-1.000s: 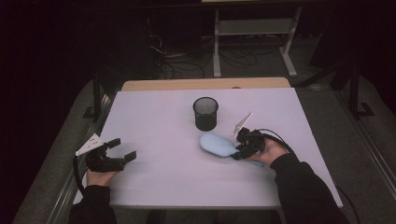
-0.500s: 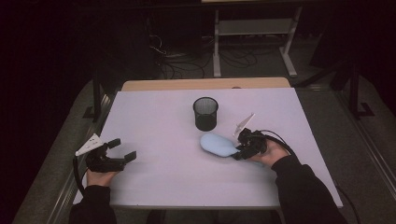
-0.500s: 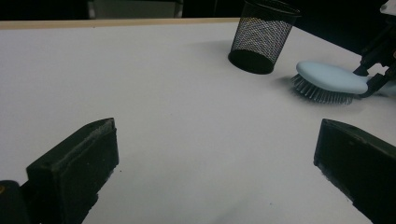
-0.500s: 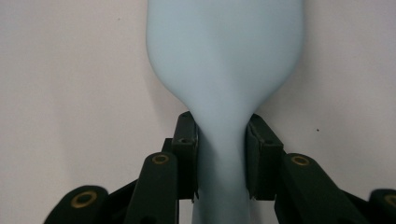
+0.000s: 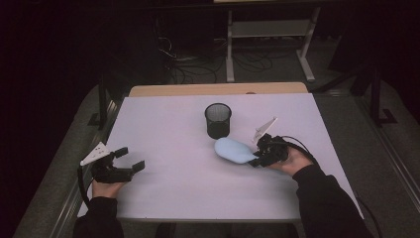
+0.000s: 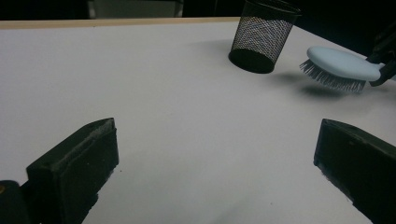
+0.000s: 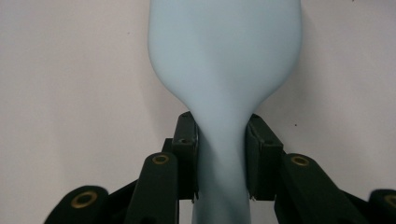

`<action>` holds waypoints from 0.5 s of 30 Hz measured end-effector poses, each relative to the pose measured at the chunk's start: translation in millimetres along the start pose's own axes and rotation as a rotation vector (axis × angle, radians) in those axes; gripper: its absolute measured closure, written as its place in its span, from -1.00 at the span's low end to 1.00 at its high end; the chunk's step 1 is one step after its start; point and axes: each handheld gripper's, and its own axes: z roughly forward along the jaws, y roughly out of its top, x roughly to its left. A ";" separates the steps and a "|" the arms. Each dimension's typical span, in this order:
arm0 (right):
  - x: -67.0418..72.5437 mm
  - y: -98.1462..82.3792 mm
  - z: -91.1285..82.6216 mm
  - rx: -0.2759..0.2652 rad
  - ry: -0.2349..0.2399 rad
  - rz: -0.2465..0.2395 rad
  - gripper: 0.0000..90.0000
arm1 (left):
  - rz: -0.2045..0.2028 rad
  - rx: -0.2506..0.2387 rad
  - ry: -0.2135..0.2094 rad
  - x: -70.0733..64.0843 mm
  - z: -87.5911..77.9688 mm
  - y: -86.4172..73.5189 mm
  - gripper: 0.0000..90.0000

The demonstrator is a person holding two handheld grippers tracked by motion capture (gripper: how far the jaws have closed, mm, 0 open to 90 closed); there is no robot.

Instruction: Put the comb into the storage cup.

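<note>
White bench (image 5: 163, 129) carries our black mesh cup (image 5: 218, 120). Our right claw (image 5: 259, 157) clamps the pale blue plastic hairbrush (image 5: 234, 150). Our left claw (image 5: 128, 159) gapes apart.

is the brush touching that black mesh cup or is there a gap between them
Apart. The left gripper view shows bare white table between the brush and the mesh cup; the high view shows a gap too.

The surface (image 5: 163, 129) is a smooth, matt white sheet with a pale wood-like edge at its far side. The cup (image 6: 263, 35) is black wire mesh, while the brush (image 7: 224, 60) has a smooth, matt pale-blue plastic back and fine bristles. Both claws look like matt black plastic, the right claw (image 7: 220, 156) showing brass-coloured rivets.
</note>
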 end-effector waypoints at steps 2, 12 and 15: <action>0.1 0.1 -2.8 -0.007 -0.006 -0.002 0.52 | 0.001 0.003 0.000 0.0 0.2 -0.1 -1.00; 3.8 8.7 -18.0 -0.020 -0.031 -0.024 0.52 | 0.005 0.000 0.001 0.0 0.3 0.3 -1.00; 5.0 11.5 -22.6 -0.026 -0.037 -0.027 0.52 | 0.006 -0.003 0.000 0.1 0.6 0.8 -1.00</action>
